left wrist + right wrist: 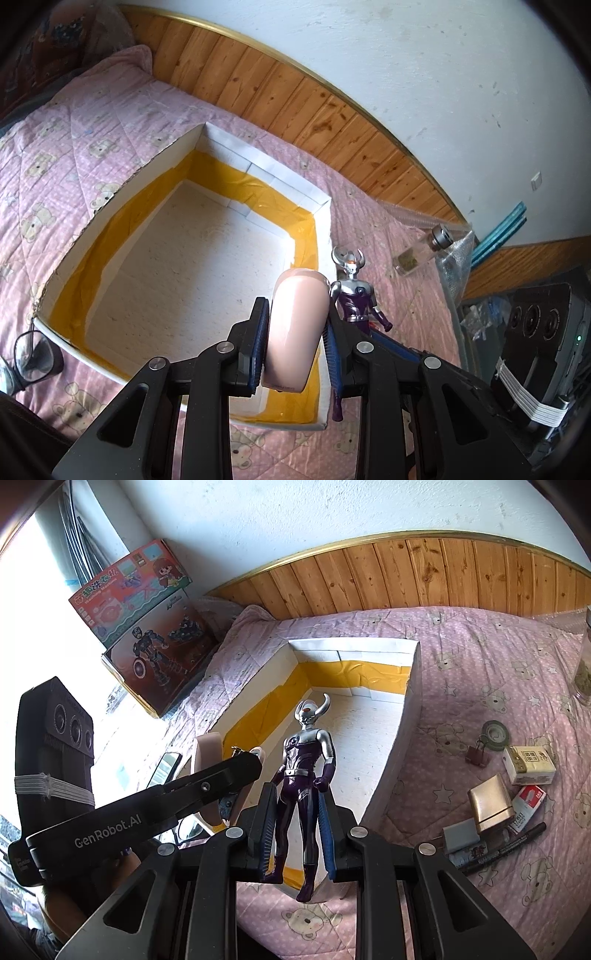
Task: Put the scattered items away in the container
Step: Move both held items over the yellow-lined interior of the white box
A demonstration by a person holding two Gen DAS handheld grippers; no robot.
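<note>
Fingers of my left gripper [295, 347] are clamped on a pale pink, smooth plastic tube [293, 332], held upright over the near right corner of the white foam box with the yellow-taped inner walls [110, 236]. From the left wrist view the box floor appears bare. A pair of dark-framed glasses [31, 350] lies on the quilt just beside the box's near left corner, and a clear glass jar with a metal cap [421, 251] lies well off to the right.

From the right wrist view, my right gripper [297, 827] is closed on the legs of a silver and purple horned toy figure [306, 775], held upright above the box's near edge. The left gripper sits close alongside.

Risk, in my judgement: the two loads are near each other, so releasing together could knock them; the figure's feet hang below the pads and may catch the rim.

Remaining clutter rests on the pink bear-print quilt [480, 657] right of the box: a black marker [502, 849], a gold rectangular case [489, 803], a small binder clip [476, 755] and cartons. Wood panelling backs the bed beneath a white wall; printed toy boxes [147, 627] stand by the window.
</note>
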